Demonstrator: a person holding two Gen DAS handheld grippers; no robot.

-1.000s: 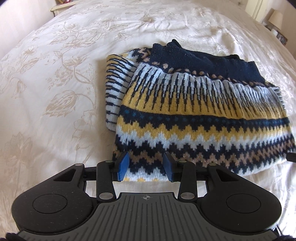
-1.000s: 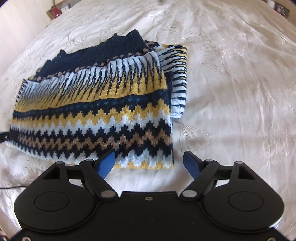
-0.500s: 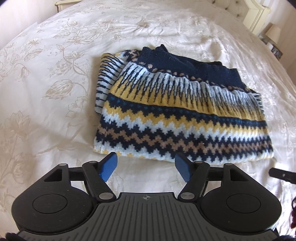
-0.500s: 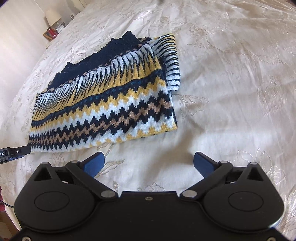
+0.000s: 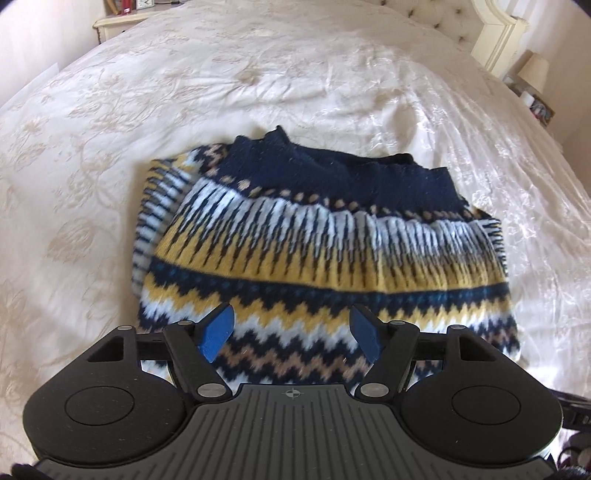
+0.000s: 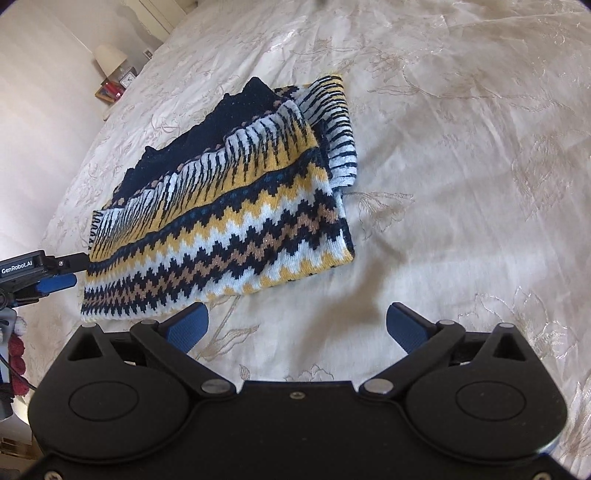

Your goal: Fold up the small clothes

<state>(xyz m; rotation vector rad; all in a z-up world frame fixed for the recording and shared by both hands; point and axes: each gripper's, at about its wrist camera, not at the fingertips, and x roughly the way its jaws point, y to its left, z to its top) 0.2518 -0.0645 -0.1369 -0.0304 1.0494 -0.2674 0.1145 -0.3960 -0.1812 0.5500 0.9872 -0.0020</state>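
A knitted sweater [image 5: 332, 258] in navy, yellow and white zigzag bands lies folded into a rectangle on the cream bedspread [image 5: 258, 92]. My left gripper [image 5: 291, 328] hovers over its near hem, open, its blue pads apart from the knit. In the right wrist view the sweater [image 6: 229, 206] lies up and to the left. My right gripper [image 6: 297, 321] stands wide open above bare bedspread [image 6: 443, 184], just off the sweater's near right corner, holding nothing. The left gripper [image 6: 44, 273] shows at the sweater's left end.
A cream headboard [image 5: 495, 33] and a lamp [image 5: 535, 70] stand beyond the bed on the right, a bedside table [image 5: 122, 22] at the far left. The embroidered cover spreads all round the sweater. A red object [image 6: 14, 354] sits at the lower left edge.
My left gripper has opened off the sweater's near hem and lifted. My right gripper has spread wider and drawn back from the sweater's corner. The sweater lies still.
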